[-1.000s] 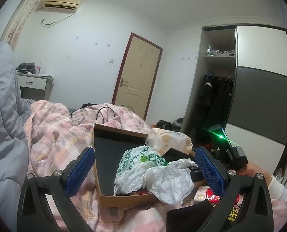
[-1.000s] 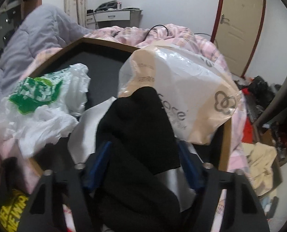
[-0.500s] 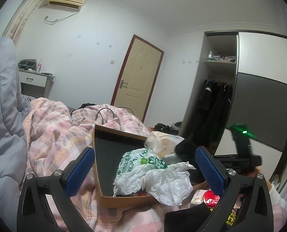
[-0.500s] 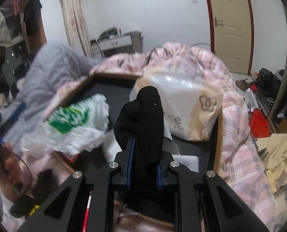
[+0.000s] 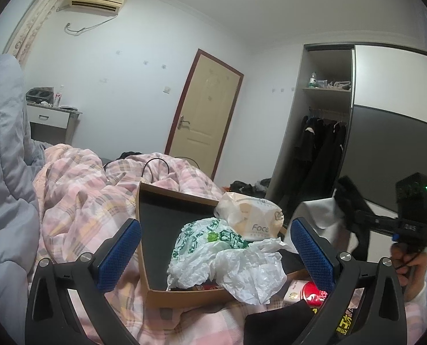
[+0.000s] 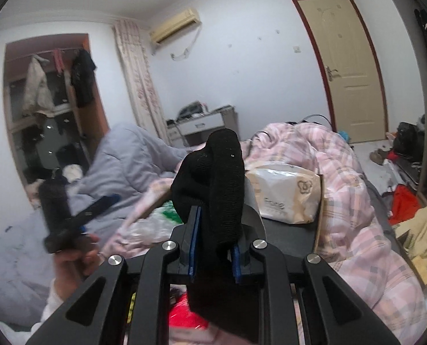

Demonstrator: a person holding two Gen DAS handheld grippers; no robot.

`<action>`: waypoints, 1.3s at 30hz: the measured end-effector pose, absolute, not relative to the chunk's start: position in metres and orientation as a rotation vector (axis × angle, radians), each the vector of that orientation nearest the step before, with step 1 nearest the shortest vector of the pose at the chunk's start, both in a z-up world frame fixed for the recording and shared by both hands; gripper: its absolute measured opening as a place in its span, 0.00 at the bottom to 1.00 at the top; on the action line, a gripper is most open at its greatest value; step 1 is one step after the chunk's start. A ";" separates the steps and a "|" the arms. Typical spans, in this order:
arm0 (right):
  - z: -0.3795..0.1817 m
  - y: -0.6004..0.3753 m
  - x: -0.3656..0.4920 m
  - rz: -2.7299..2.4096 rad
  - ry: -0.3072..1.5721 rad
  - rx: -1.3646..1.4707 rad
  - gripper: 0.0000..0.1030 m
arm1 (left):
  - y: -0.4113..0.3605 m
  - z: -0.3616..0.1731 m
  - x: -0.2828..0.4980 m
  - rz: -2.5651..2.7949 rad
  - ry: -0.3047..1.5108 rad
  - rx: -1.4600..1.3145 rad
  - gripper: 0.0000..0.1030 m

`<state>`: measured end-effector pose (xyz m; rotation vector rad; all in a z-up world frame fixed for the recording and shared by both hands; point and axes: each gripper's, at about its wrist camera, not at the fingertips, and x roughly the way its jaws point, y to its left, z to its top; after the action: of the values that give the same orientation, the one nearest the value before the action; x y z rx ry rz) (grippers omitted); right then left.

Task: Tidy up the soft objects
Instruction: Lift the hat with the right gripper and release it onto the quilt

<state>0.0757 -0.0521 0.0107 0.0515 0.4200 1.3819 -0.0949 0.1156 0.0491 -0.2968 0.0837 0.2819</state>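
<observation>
A brown cardboard box [image 5: 156, 290] with a black inside lies on the pink plaid duvet [image 5: 78, 189]. In it are a green-printed white plastic bag [image 5: 210, 238], a cream "Face" bag [image 5: 250, 218] and a crumpled white bag [image 5: 250, 270]. My left gripper [image 5: 215, 247] hovers open in front of the box, holding nothing. My right gripper [image 6: 213, 241] is shut on a black knitted cloth [image 6: 219, 184], lifted clear above the box's right side. In the left wrist view that black cloth [image 5: 350, 198] hangs with a pale grey piece [image 5: 319, 212] beside it.
A red packet [image 5: 311, 290], a black item [image 5: 282, 322] and a yellow-lettered packet [image 5: 345, 322] lie by the box's near corner. A grey quilt [image 5: 1, 172] is piled at left. The wardrobe [image 5: 386, 132] stands at right. Clothes litter the floor [image 6: 403, 204].
My right gripper closed on the black cloth and lifted it up out of the box, swinging right in the left wrist view. The left gripper stayed where it was.
</observation>
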 end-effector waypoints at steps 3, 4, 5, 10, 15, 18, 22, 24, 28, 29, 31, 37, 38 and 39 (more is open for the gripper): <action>0.005 -0.053 0.066 1.342 0.389 -0.001 0.14 | 0.114 0.049 -0.095 0.286 0.087 -0.286 1.00; 0.001 -0.049 0.065 1.329 0.392 -0.020 0.14 | 0.113 0.049 -0.094 0.291 0.089 -0.280 1.00; -0.003 -0.045 0.064 1.314 0.403 -0.037 0.14 | 0.113 0.049 -0.094 0.295 0.089 -0.276 1.00; -0.029 -0.016 0.056 1.291 0.470 -0.133 0.14 | 0.111 0.049 -0.092 0.291 0.090 -0.272 1.00; -0.038 0.007 0.039 1.253 0.458 -0.282 0.14 | 0.109 0.050 -0.092 0.305 0.095 -0.255 1.00; -0.038 0.007 0.039 1.241 0.444 -0.296 0.14 | 0.109 0.049 -0.091 0.305 0.101 -0.251 1.00; -0.040 0.006 0.046 1.246 0.468 -0.273 0.14 | 0.109 0.050 -0.090 0.302 0.102 -0.251 1.00; -0.041 0.001 0.044 1.247 0.471 -0.271 0.14 | 0.109 0.050 -0.090 0.303 0.104 -0.251 1.00; -0.044 -0.002 0.040 1.247 0.474 -0.278 0.14 | 0.109 0.049 -0.089 0.304 0.111 -0.252 1.00; -0.045 -0.002 0.039 1.248 0.477 -0.280 0.14 | 0.110 0.049 -0.089 0.305 0.113 -0.251 1.00; -0.046 -0.002 0.040 1.248 0.486 -0.282 0.14 | 0.110 0.049 -0.088 0.304 0.112 -0.252 1.00; -0.047 -0.001 0.041 1.245 0.500 -0.288 0.15 | 0.110 0.049 -0.088 0.309 0.112 -0.249 1.00; -0.048 -0.001 0.041 1.242 0.503 -0.294 0.16 | 0.109 0.049 -0.088 0.313 0.110 -0.246 1.00; -0.048 0.000 0.040 1.239 0.508 -0.302 0.17 | 0.109 0.049 -0.088 0.320 0.108 -0.241 1.00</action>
<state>0.0404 0.0005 -0.0483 -0.3019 0.5081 1.2391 -0.0879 0.1089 0.0486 -0.2406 0.1080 0.3202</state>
